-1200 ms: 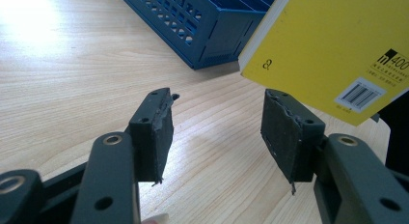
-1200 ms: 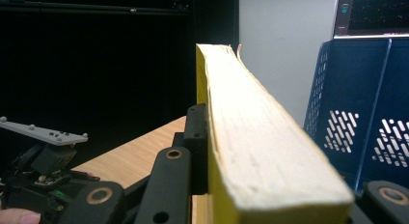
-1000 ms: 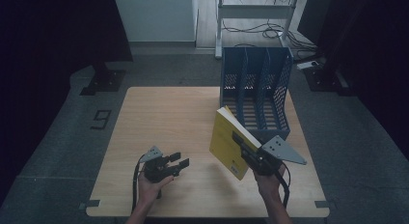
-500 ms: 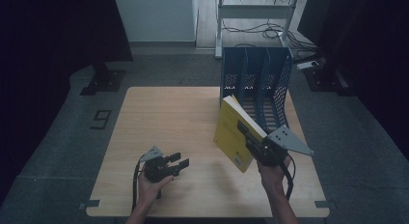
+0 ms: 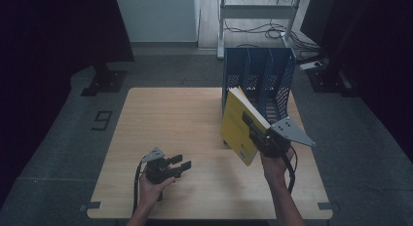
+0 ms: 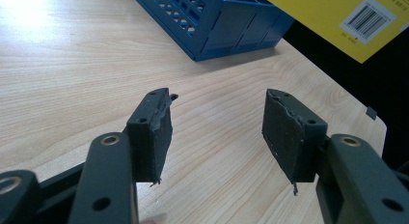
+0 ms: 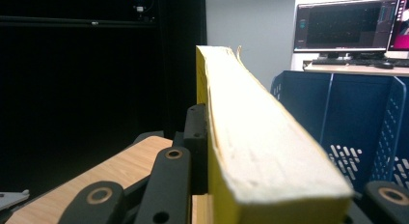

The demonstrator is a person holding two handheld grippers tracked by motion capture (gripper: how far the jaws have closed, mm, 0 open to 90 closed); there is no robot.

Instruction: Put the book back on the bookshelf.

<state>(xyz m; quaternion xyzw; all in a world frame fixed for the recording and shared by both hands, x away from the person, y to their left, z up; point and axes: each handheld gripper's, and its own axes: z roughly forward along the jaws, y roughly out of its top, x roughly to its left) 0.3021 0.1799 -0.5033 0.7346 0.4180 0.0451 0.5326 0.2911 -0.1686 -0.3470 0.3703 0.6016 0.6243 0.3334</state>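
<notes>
My right gripper [image 5: 255, 132] is shut on a thick yellow book [image 5: 237, 124], which it holds tilted above the wooden table [image 5: 170, 114], just in front of the blue file rack [image 5: 258, 77]. In the right gripper view the book's page edge [image 7: 255, 137] runs away from me between the jaws, with the rack [image 7: 357, 118] behind it on the right. At the front left my left gripper [image 5: 183, 162] rests low on the table. It is open, its jaws have just opened a little wider, and nothing is between the pads [image 6: 154, 137]. Ahead of it are the rack [image 6: 217, 16] and the book's back cover [image 6: 333, 11].
The rack stands upright at the table's far right edge, with three slots. Behind the table is a metal frame [image 5: 258, 11] with cables on the floor. A dark stand base [image 5: 104, 82] sits on the floor to the far left. Monitors [image 7: 347, 26] glow in the background.
My right gripper has lifted the yellow book and carried it farther from me, toward the rack. The left hand has stayed where it was.
</notes>
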